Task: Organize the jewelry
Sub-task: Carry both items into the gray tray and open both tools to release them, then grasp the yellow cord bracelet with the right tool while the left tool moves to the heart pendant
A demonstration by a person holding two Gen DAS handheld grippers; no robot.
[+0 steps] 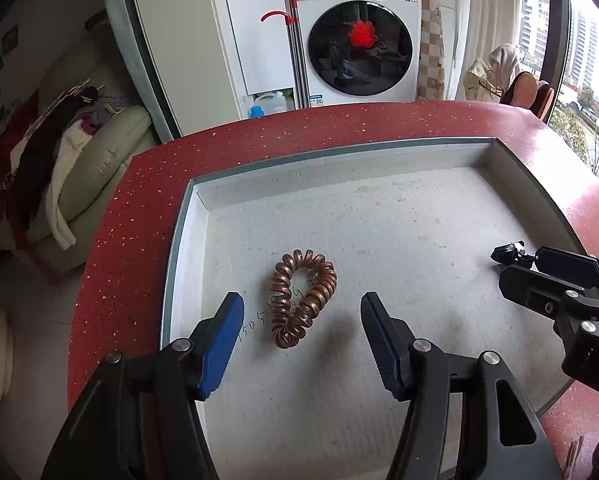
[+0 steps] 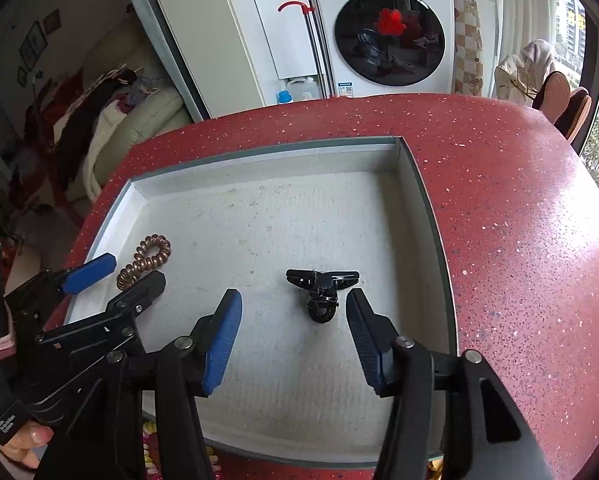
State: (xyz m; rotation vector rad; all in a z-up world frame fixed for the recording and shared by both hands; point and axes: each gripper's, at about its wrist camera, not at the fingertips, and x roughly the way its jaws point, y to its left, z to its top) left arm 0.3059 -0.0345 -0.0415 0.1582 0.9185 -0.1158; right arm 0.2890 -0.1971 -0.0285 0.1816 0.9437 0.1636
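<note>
A copper spiral hair tie (image 1: 301,297) lies in a shallow white tray (image 1: 339,168) on the red table. My left gripper (image 1: 301,308) is open, its blue pads either side of the tie, just above it. A black claw clip (image 2: 322,292) lies in the tray (image 2: 267,160) to the right. My right gripper (image 2: 293,304) is open with the clip by its right finger. The tie (image 2: 145,258) and left gripper (image 2: 115,274) show in the right wrist view; the clip (image 1: 508,251) and right gripper (image 1: 539,268) show in the left wrist view.
The red speckled table (image 1: 339,124) curves round the tray, its far edge near a washing machine (image 1: 359,36). A beaded item (image 2: 149,440) lies by the tray's near edge. A sofa with clothes (image 1: 79,160) stands at the left.
</note>
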